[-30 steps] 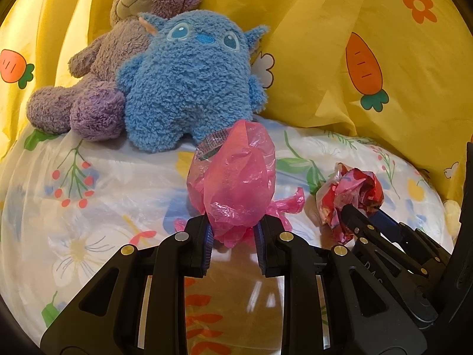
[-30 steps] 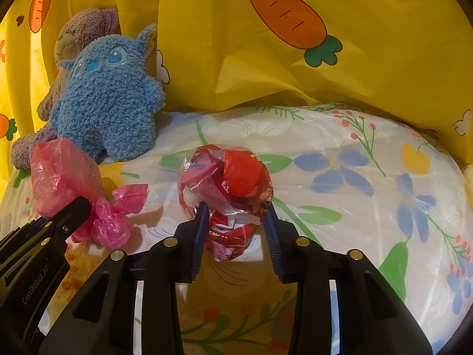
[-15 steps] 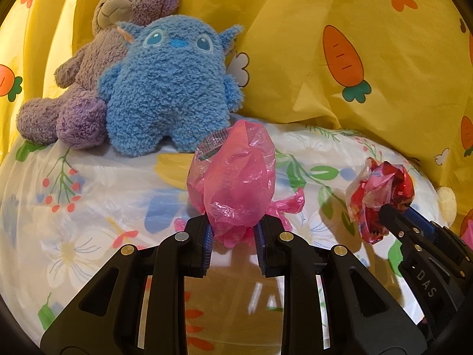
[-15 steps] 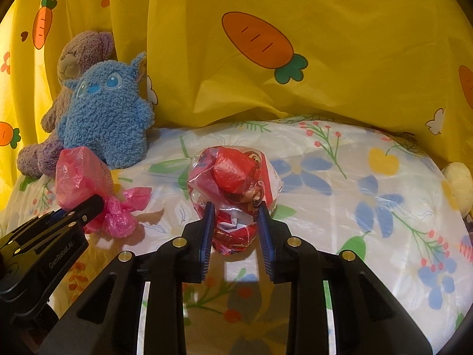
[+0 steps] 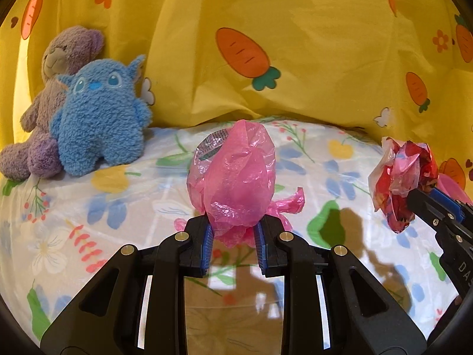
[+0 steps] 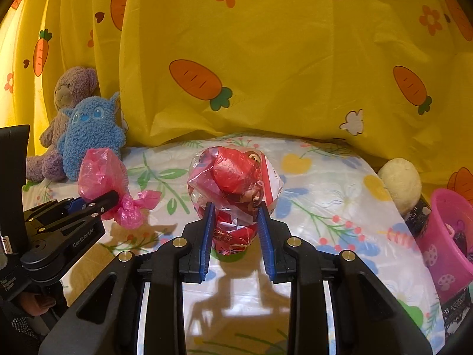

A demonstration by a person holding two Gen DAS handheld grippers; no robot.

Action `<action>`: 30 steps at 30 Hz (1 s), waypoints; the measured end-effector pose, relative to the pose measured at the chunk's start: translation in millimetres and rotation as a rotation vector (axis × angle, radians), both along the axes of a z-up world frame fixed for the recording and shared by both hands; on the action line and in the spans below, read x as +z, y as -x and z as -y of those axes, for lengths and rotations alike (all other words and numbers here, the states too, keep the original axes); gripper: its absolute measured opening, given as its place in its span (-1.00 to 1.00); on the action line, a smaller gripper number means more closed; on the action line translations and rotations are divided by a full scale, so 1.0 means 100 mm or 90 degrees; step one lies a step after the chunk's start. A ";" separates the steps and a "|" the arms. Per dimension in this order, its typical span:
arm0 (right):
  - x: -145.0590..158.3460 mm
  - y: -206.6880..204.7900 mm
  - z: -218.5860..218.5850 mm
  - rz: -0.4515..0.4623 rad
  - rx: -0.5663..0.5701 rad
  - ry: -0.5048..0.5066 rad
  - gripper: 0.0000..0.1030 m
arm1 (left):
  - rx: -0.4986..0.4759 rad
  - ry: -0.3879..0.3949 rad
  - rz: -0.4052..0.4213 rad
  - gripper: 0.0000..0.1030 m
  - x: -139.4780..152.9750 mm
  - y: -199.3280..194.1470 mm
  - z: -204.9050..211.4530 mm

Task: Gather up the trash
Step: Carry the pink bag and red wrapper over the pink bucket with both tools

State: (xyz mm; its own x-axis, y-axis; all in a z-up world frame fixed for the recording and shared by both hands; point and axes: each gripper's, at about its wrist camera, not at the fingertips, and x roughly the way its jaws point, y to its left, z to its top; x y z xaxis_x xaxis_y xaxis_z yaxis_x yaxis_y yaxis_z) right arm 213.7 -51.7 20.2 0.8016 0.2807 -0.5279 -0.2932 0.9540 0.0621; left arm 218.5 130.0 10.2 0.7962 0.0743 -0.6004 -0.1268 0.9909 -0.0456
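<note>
My left gripper (image 5: 232,233) is shut on a crumpled pink plastic bag (image 5: 233,177) and holds it above the flowered bedsheet (image 5: 118,195). My right gripper (image 6: 236,224) is shut on a crumpled red and clear wrapper (image 6: 233,183), also lifted off the sheet. The right gripper with the wrapper (image 5: 399,177) shows at the right in the left wrist view. The left gripper with the pink bag (image 6: 103,174) shows at the left in the right wrist view.
A blue plush toy (image 5: 97,118) and a purple teddy bear (image 5: 59,68) sit at the back left against a yellow carrot-print curtain (image 5: 266,44). A pink bin (image 6: 446,242) stands at the right edge, with a cream plush (image 6: 400,183) behind it.
Both grippers have pulled back and up from the bed with their trash. The right gripper has moved away to the right, and the pink bin has come into view.
</note>
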 end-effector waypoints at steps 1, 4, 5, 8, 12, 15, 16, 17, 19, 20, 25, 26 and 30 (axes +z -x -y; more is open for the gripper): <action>0.03 0.05 0.09 0.006 -0.006 -0.001 -0.43 | -0.011 -0.002 0.004 -0.55 0.03 0.02 0.10; 0.06 0.16 0.32 0.012 -0.018 -0.009 -0.43 | -0.041 -0.009 0.015 -0.55 0.12 0.08 0.40; 0.07 0.20 0.41 0.015 -0.023 -0.011 -0.43 | -0.051 -0.011 0.016 -0.55 0.14 0.09 0.50; 0.10 0.29 0.63 0.024 -0.042 -0.014 -0.43 | -0.081 -0.012 0.018 -0.55 0.17 0.13 0.79; 0.11 0.37 0.96 0.034 -0.073 -0.020 -0.43 | -0.121 -0.018 0.018 -0.55 0.18 0.15 1.19; 0.10 0.41 1.21 0.040 -0.100 -0.023 -0.43 | -0.152 -0.021 0.018 -0.55 0.18 0.15 1.49; 0.10 0.42 1.31 0.041 -0.111 -0.024 -0.43 | -0.163 -0.021 0.018 -0.55 0.19 0.14 1.58; 0.10 0.42 1.38 0.042 -0.119 -0.023 -0.43 | -0.174 -0.021 0.018 -0.55 0.19 0.14 1.69; 0.08 0.44 1.54 0.044 -0.139 -0.021 -0.43 | -0.198 -0.023 0.020 -0.55 0.21 0.12 1.89; 0.07 0.45 1.65 0.046 -0.150 -0.020 -0.43 | -0.211 -0.022 0.021 -0.55 0.22 0.11 1.99; 0.04 0.50 2.13 0.058 -0.219 -0.010 -0.43 | -0.272 -0.019 0.038 -0.55 0.32 0.07 2.49; 0.04 0.51 2.26 0.057 -0.238 -0.014 -0.43 | -0.283 -0.018 0.043 -0.55 0.33 0.06 2.61; 0.04 0.52 2.69 0.059 -0.306 -0.028 -0.43 | -0.330 -0.003 0.046 -0.55 0.35 -0.04 2.99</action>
